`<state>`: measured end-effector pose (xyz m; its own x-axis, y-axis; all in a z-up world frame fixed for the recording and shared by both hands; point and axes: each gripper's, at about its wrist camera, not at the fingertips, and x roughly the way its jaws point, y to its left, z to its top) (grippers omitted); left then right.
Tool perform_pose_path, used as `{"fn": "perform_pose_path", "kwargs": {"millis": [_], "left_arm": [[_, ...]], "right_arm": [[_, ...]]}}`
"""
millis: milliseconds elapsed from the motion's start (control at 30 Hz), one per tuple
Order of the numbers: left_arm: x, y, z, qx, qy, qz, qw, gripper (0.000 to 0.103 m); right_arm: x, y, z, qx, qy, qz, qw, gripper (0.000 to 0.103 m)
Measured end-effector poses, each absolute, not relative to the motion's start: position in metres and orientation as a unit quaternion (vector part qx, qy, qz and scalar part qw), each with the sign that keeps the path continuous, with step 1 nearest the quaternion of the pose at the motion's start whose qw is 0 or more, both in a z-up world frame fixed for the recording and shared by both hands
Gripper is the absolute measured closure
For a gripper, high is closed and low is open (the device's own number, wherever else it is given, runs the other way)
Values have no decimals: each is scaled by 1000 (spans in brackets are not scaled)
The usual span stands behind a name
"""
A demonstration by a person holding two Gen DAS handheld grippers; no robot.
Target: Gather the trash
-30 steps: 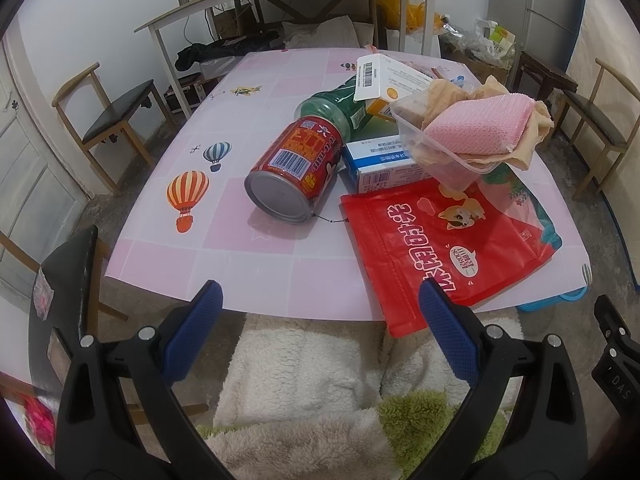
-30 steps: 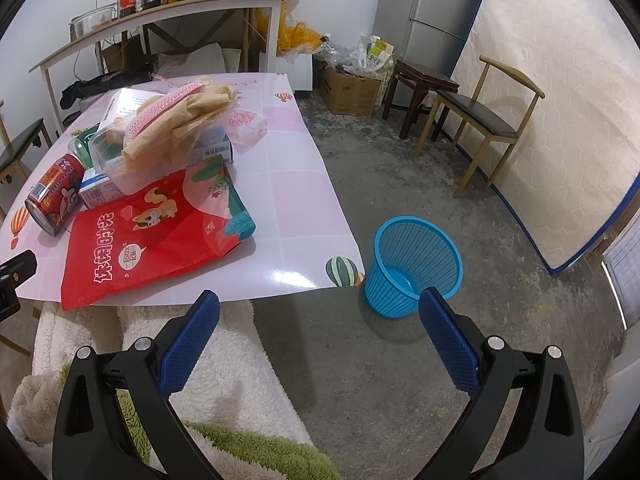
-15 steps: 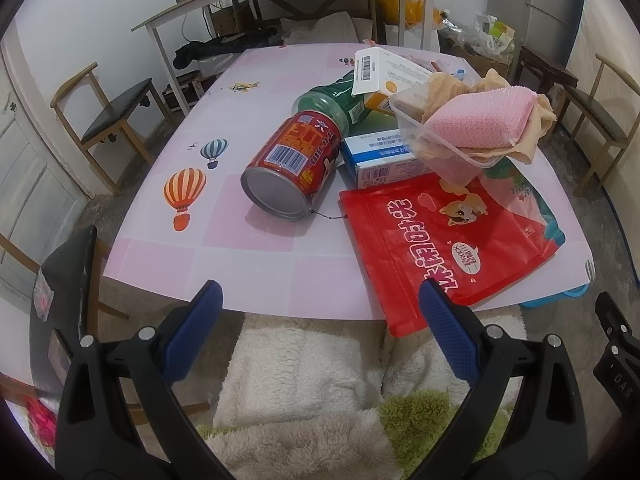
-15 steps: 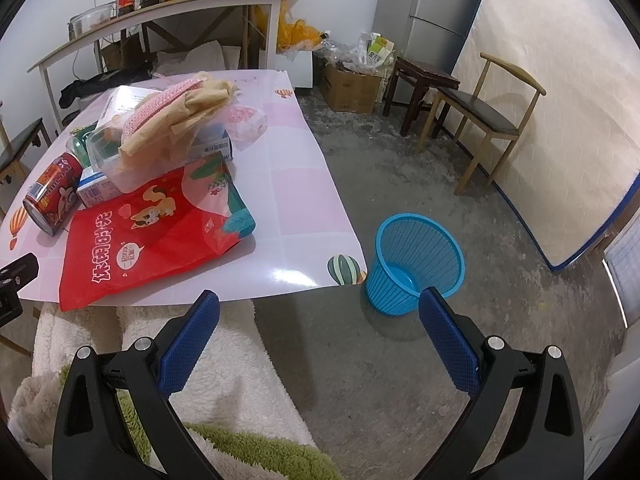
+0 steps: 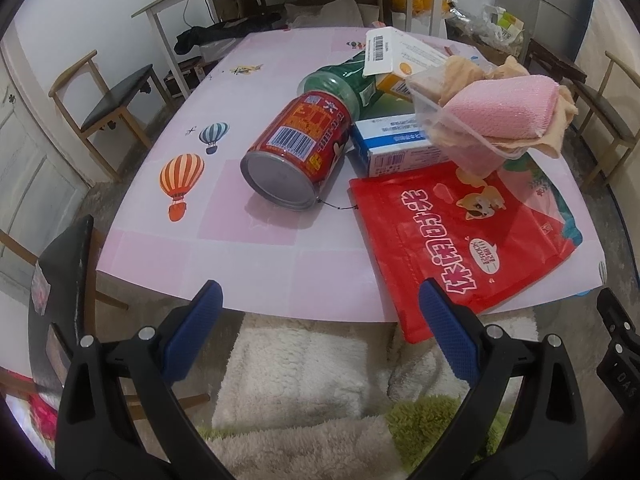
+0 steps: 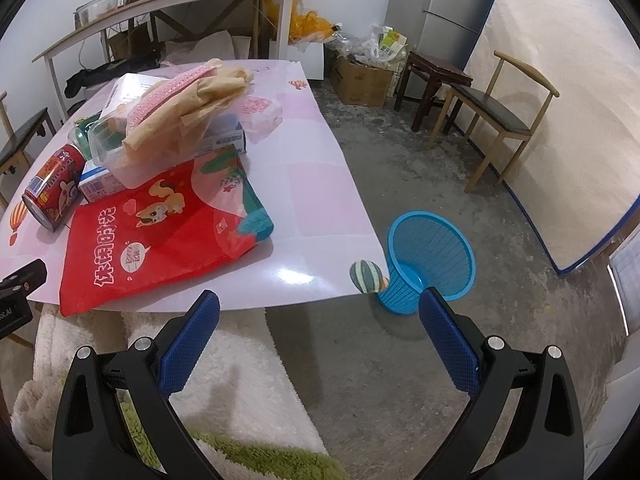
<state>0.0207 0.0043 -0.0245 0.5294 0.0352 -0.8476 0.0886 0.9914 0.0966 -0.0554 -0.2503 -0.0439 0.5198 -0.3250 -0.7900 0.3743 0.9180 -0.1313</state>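
Both cameras have crept closer; left gripper [image 5: 318,322] and right gripper [image 6: 318,320] gape empty; approach step, red can [image 5: 298,152] ahead of the left needs grasping

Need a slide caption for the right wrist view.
Open right gripper faces a cluttered table and a blue basket on the floor.

A pink balloon-patterned desk [image 5: 256,240] stands on a bare grey concrete floor [image 6: 400,360], with wooden chairs [image 6: 500,116] along white walls [image 5: 80,20], a long shelf table [image 6: 168,4] behind and a pale refrigerator [image 6: 452,0].
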Motion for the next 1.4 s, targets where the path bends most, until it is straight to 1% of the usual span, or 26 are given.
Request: {"fn": "perform_pose_path", "kwargs": {"millis": [500,667,733,1000,1100,1400], "left_arm": [[40,20,-38,48,503,2,863,9],[49,27,-40,45,503,0,863,9],[52,32,-36,46,490,-1,870,9],[63,66,-9,36,416,17,908,9],[71,73,-8,31,414,10,910,9],[77,91,-9,6,399,-28,917,9]], "right_arm": [[-28,-230,-41,12,457,-168,874,6],[-18,-225,-34,11,448,-157,880,6],[-15,-223,-25,16,431,-152,889,6],[-5,-222,33,14,314,-141,939,6],[1,-223,50,16,287,-137,948,6],[37,-219,77,28,285,-120,951,6]]}}
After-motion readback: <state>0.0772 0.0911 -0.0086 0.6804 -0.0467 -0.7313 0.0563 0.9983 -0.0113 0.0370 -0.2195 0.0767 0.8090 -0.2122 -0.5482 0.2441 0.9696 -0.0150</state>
